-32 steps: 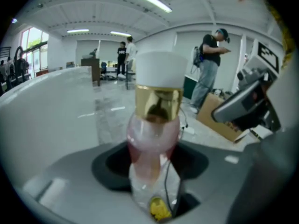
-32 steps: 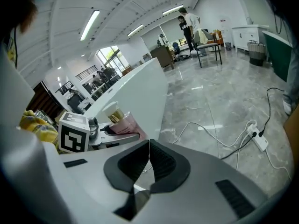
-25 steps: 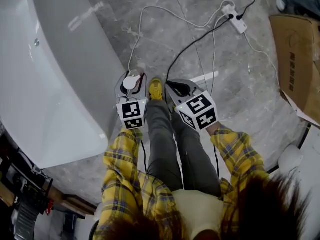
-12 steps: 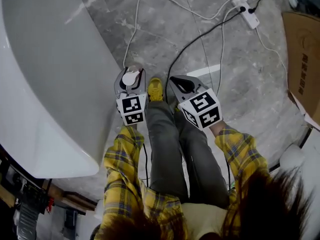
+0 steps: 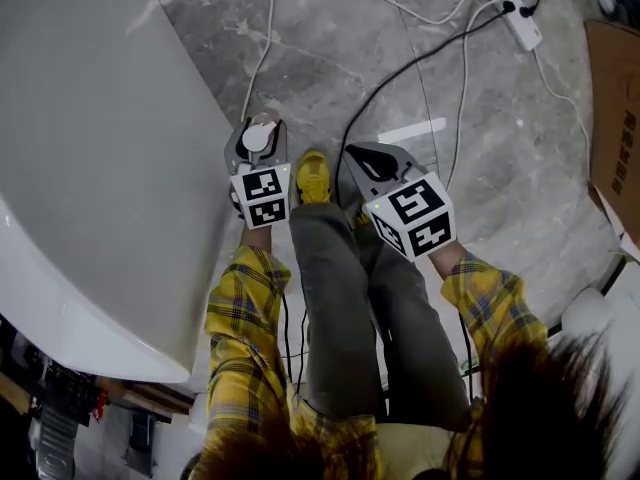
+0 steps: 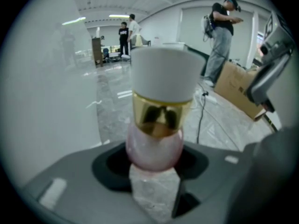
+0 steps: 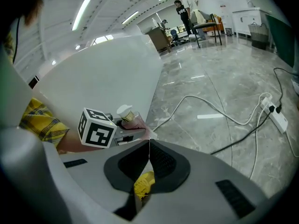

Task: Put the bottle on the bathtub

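My left gripper (image 5: pixel 256 146) is shut on a small bottle (image 6: pixel 159 120) with a pink round body, a gold collar and a white cap (image 5: pixel 257 138). It hangs just beside the white bathtub's (image 5: pixel 90 148) outer wall, above the floor. In the right gripper view the bottle (image 7: pixel 126 115) sticks up from the left gripper (image 7: pixel 133 125), close to the bathtub (image 7: pixel 103 78). My right gripper (image 5: pixel 372 160) is to the right of the left one, its jaws shut together with nothing between them (image 7: pixel 148 162).
Grey marble floor (image 5: pixel 330 78) with white and black cables (image 5: pixel 400 68) running to a power strip (image 5: pixel 515 13) at the back right. A cardboard box (image 5: pixel 615 118) stands at the right edge. The person's yellow shoe (image 5: pixel 312 176) is between the grippers. People stand far off (image 6: pixel 222 31).
Both grippers, with the bottle, have stayed together while the view shifted; the bathtub now fills more of the left and the left gripper is nearer to its wall.
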{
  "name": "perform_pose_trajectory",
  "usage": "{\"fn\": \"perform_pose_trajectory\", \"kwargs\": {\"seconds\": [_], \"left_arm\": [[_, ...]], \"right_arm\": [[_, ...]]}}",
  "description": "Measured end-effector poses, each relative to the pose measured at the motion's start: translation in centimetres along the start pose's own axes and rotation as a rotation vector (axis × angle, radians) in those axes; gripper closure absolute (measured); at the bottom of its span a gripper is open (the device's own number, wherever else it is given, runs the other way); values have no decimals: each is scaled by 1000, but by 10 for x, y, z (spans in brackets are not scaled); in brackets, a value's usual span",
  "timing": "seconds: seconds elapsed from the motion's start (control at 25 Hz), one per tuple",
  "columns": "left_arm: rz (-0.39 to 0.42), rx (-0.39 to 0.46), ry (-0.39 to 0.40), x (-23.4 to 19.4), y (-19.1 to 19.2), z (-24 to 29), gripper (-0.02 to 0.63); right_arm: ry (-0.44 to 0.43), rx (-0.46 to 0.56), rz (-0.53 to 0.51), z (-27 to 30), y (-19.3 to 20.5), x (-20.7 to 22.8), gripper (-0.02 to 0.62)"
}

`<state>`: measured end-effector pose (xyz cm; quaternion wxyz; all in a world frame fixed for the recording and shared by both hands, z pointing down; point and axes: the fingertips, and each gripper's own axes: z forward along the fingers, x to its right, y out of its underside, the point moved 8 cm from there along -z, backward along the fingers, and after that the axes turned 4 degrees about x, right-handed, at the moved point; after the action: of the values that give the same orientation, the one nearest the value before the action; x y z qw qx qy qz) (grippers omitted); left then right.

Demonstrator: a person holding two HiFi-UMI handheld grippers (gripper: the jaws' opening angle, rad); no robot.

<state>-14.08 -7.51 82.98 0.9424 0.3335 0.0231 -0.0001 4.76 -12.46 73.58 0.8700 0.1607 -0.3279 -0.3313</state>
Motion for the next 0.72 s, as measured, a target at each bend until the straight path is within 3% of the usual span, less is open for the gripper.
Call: {"fn": "perform_pose_trajectory", "kwargs": {"seconds": [0.48, 0.72], "left_arm": [[46, -2, -21, -3, 27, 39, 368], [22, 18, -43, -3, 39, 44, 368]], "right_arm": [[-21, -23, 15, 27, 24, 7, 580], [-19, -40, 15, 30, 35, 9, 580]]}}
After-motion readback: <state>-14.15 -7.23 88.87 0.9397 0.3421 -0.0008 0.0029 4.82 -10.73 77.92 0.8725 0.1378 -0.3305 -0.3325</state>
